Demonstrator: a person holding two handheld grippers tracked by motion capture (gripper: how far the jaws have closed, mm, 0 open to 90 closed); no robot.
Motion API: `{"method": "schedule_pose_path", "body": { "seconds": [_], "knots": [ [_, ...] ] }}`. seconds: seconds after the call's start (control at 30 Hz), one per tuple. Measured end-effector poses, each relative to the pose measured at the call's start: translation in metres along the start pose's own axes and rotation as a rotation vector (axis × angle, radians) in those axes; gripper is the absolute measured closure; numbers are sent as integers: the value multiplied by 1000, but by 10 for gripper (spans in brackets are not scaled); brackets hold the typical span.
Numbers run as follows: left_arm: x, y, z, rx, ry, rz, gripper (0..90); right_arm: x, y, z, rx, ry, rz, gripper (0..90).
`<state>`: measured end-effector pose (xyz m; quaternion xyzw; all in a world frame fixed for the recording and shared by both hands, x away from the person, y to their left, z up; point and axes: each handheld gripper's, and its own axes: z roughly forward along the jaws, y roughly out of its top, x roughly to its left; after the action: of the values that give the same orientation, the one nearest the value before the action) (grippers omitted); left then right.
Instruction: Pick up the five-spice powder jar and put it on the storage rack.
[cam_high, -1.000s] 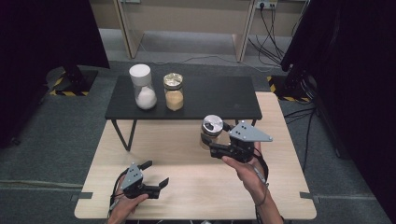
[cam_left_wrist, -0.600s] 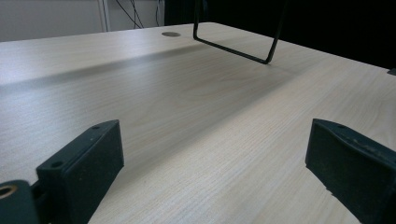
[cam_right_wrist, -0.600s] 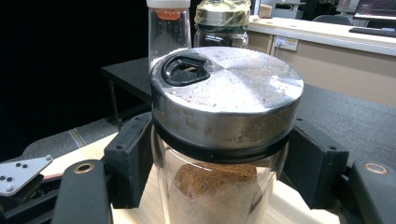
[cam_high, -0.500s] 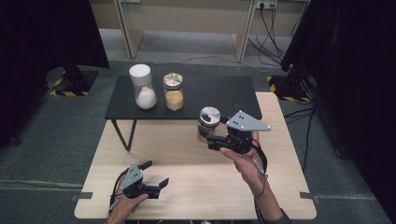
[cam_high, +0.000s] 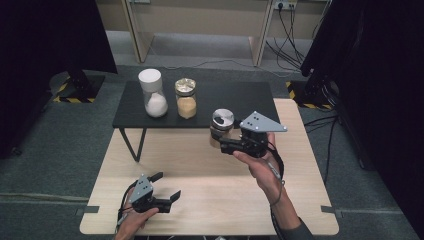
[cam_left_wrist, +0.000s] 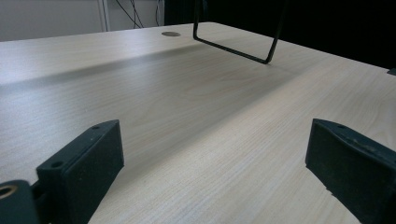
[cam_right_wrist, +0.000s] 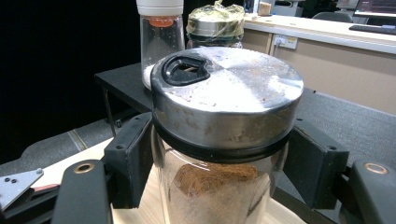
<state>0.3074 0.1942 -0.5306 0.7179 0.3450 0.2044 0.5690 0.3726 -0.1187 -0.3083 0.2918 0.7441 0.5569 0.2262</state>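
Light wood table (cam_high: 210, 175), black shelf (cam_high: 240, 97) at back. Right gripper (cam_high: 226, 145) clamped on glass jar (cam_high: 220, 127): brown powder inside, dusty steel lid with black flip tab, held above table at shelf's front edge. Left gripper (cam_high: 167, 199) jaws apart, low over table.

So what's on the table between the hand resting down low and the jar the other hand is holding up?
Nothing. In the high view, only bare wooden table lies between the left gripper and the jar gripped by the right gripper.
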Motion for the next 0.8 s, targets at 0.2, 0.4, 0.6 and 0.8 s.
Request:
{"method": "schedule_pose_path", "body": {
  "seconds": [0.2, 0.4, 0.6, 0.8],
  "knots": [
    [0, 0, 0, 0, 0, 0, 36, -1, 7, 1, -7, 0, 2, 311],
    [0, 0, 0, -1, -1, -1, 36, -2, 13, 3, -7, -3, -1, 311],
    [0, 0, 0, -1, -1, -2, 36, -5, 17, 7, 2, -8, 0, 311],
    [0, 0, 0, 0, -2, 0, 36, -7, 19, 10, 6, -16, -1, 311]
  ]
}}
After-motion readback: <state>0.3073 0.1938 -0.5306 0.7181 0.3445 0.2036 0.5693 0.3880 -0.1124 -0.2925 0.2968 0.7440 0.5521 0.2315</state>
